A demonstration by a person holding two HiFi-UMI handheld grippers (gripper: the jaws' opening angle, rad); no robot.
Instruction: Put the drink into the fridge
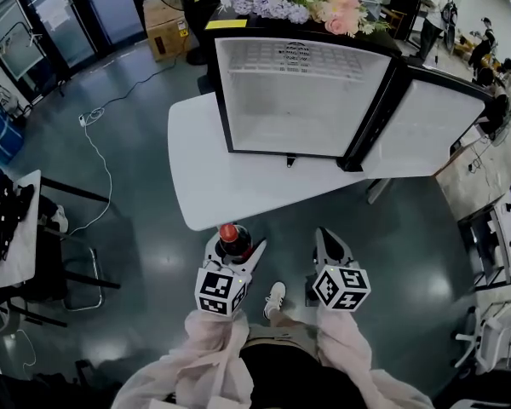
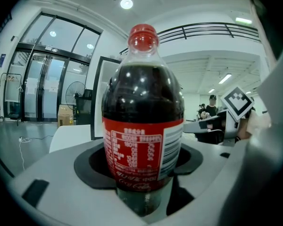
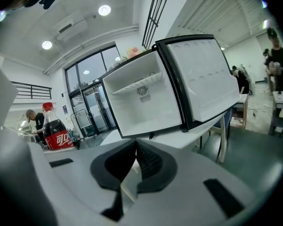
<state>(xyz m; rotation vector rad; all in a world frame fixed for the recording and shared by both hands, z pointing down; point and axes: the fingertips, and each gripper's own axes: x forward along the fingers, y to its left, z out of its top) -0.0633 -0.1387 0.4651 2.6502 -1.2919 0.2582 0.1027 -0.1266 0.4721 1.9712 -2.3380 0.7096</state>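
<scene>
The left gripper point(image 1: 236, 247) clasps the bottle point(image 2: 142, 112) round its labelled belly, upright, well short of the open fridge point(image 1: 298, 100). The right gripper point(image 1: 332, 244) has its jaws together, empty. The bottle looks full, so probably heavy, stiff and smooth; this mid-body hold seems safest against slipping.

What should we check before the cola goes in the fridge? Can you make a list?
1. Cola bottle gripped by the left tool: ok, upright between its jaws.
2. Red cap on: ok.
3. Fridge door open: ok, swung to the right.
4. Room inside the fridge: ok, it looks bare.
5. Right tool out of the way: ok, empty, jaws together, off to the side.
6. Bottle fits standing up inside: cannot tell.
</scene>
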